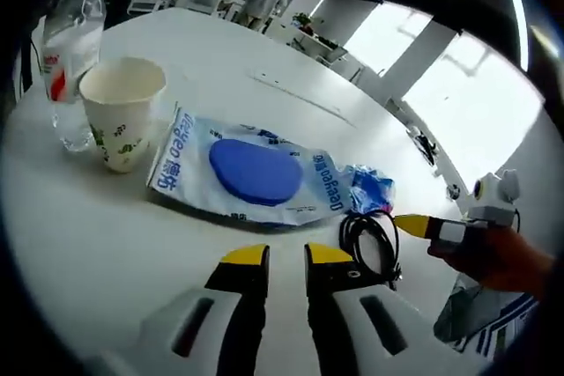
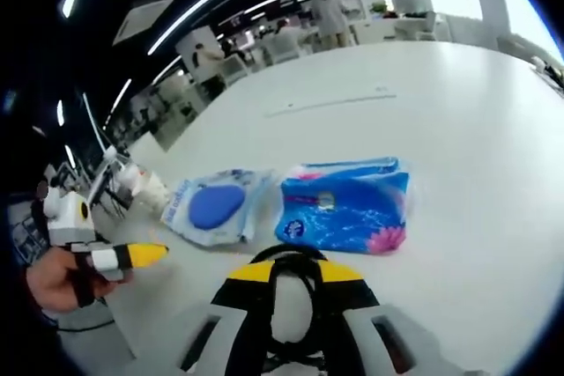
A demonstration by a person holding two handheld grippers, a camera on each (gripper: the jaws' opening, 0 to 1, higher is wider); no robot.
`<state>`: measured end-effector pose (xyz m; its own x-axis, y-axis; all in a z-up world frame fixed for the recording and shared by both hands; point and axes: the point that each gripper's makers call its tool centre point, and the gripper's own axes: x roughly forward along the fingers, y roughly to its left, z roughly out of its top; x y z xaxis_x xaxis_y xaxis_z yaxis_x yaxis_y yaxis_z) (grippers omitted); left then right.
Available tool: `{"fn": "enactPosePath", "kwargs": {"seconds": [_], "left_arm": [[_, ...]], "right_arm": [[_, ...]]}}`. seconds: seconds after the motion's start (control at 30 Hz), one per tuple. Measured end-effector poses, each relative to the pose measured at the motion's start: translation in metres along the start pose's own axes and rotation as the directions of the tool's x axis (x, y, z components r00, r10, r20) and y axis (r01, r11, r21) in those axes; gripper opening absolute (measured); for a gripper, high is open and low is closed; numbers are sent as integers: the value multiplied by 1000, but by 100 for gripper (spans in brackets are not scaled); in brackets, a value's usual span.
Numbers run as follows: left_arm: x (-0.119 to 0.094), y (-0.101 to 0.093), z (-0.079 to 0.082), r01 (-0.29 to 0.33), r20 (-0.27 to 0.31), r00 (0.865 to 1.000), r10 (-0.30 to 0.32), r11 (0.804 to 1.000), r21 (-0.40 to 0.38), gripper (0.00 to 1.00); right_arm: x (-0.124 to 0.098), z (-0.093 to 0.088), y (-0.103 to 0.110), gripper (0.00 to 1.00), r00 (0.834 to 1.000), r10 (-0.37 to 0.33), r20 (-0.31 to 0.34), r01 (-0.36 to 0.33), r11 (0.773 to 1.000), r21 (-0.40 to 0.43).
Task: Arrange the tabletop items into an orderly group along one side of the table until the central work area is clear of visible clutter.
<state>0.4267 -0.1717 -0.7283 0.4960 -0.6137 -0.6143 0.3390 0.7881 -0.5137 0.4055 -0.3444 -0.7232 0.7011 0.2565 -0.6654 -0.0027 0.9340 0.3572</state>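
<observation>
**Table items, both tongs in view**

Left gripper (image 1: 286,257): yellow-tipped black jaws released, a narrow gap between them, nothing held; hovers over bare white table (image 1: 106,244), just short of the wipes pack.

Right gripper (image 2: 297,272): jaws set either side of a coiled black cable (image 2: 291,257); the coil lies between the tips, but whether they pinch it cannot be told. In the left gripper view this tool enters from the right, held by a hand (image 1: 493,257), its tip at the cable (image 1: 370,244).

Wipes pack (image 1: 247,173): flat, white and blue with a blue oval lid, lying just beyond the left jaws; seen also in the right gripper view (image 2: 216,207).

Tissue pack (image 2: 348,209): blue, soft, lying right beside the wipes pack, just beyond the cable; its end shows in the left gripper view (image 1: 366,189).

Paper cup (image 1: 123,112): upright, green print, near the wipes pack's far end.

Water bottle (image 1: 70,59): clear, red label, upright just behind the cup.

Background: office desks and standing people, well apart from the table
</observation>
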Motion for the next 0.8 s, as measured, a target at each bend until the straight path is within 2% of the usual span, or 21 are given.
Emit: {"fn": "enactPosePath", "kwargs": {"seconds": [0.17, 0.37, 0.8], "left_arm": [[11, -24, -12, 32, -38, 999, -31, 999, 26, 14], [26, -55, -18, 79, -66, 995, -74, 994, 79, 15], [45, -70, -37, 78, -133, 989, -60, 988, 131, 15]], "right_arm": [[-8, 1, -12, 14, 1000, -19, 16, 18, 1000, 19], [-11, -8, -23, 15, 1000, -30, 5, 30, 999, 31], [-9, -24, -27, 14, 999, -27, -33, 29, 999, 41]]}}
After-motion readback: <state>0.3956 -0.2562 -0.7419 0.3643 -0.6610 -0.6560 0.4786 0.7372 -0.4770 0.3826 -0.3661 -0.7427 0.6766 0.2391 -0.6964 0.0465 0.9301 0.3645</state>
